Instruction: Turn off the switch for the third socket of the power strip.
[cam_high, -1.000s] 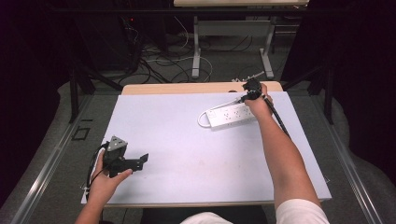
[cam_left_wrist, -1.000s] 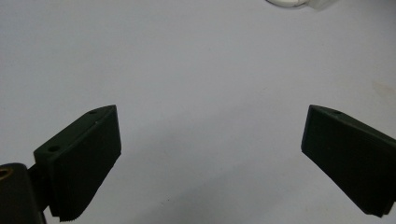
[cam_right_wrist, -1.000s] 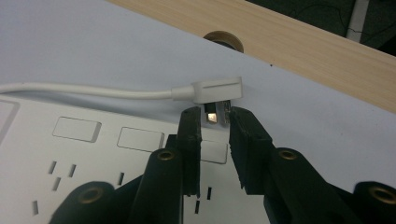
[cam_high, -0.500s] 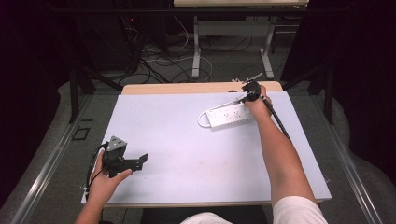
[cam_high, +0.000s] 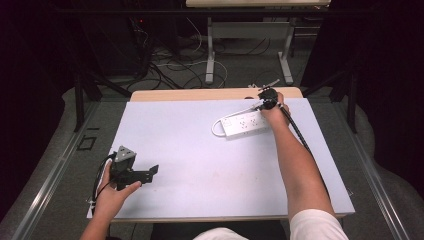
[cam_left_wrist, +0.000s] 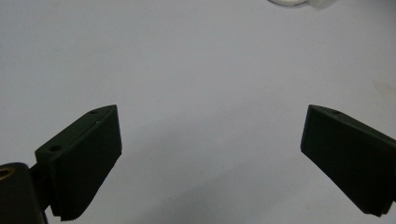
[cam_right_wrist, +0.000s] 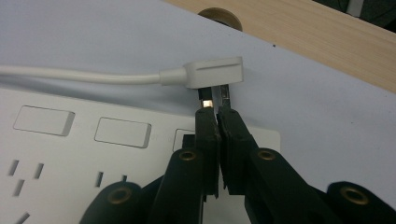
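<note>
At the lower left of the high view, the left gripper (cam_high: 150, 172) rests on the white table cover (cam_high: 200, 165) in the person's left hand (cam_high: 112, 192). Its jaws stand wide apart with nothing between them, only bare cover beneath.

Farther up, right of centre, the white power strip (cam_high: 243, 123) lies flat on the cover. The right gripper (cam_right_wrist: 215, 108) hovers over its far end. Its jaws have just been closing and now stand almost together, their tips at the metal prongs (cam_right_wrist: 225, 93) of the white plug (cam_right_wrist: 215, 72), which lies just beyond the strip, its cord (cam_right_wrist: 79, 75) running to the left edge. Whether the tips pinch a prong cannot be told.
</note>
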